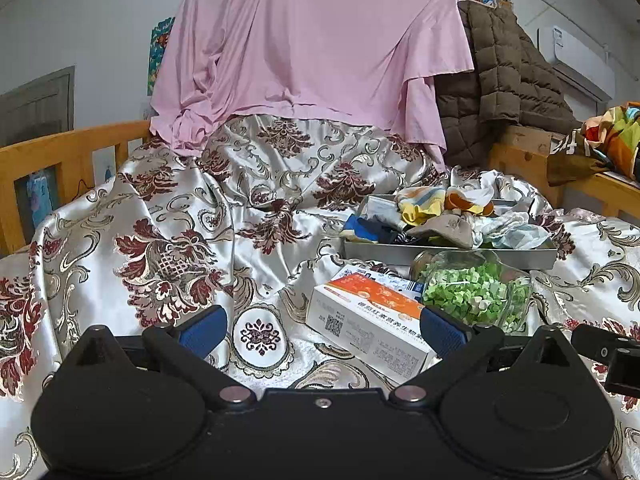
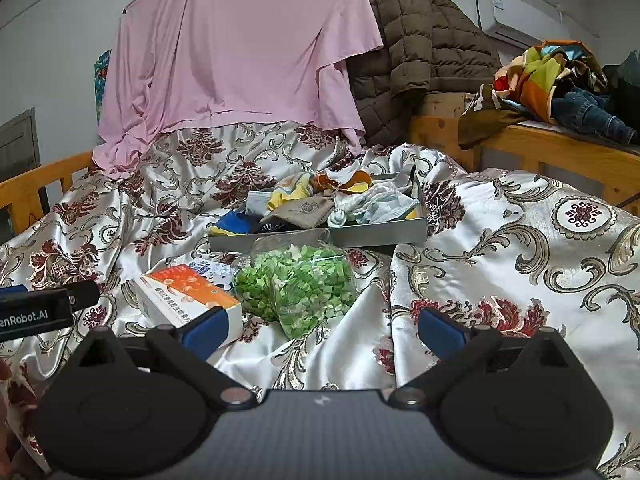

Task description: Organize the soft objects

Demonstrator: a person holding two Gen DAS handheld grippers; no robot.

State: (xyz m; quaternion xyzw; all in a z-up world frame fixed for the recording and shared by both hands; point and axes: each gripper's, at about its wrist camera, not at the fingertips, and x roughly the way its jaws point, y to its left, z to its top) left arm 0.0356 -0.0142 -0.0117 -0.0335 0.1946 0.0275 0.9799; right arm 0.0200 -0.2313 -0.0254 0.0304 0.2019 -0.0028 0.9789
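Both the left gripper (image 1: pixel 322 330) and right gripper (image 2: pixel 320 330) hover with fingers spread and empty, near the jar (image 2: pixel 296 284), while the socks (image 2: pixel 304 196) fill the tray (image 2: pixel 320 236) just behind that jar.

A tray (image 2: pixel 320 236) is set on the bedspread (image 2: pixel 500 240) near the middle of the bed, with socks (image 2: pixel 308 208) and cloths (image 2: pixel 380 204) piled in it. Just before the tray a jar (image 2: pixel 296 284) is laid, and a box (image 2: pixel 188 296) is placed left of the jar. Behind, a sheet (image 2: pixel 240 52) is draped at the far edge.
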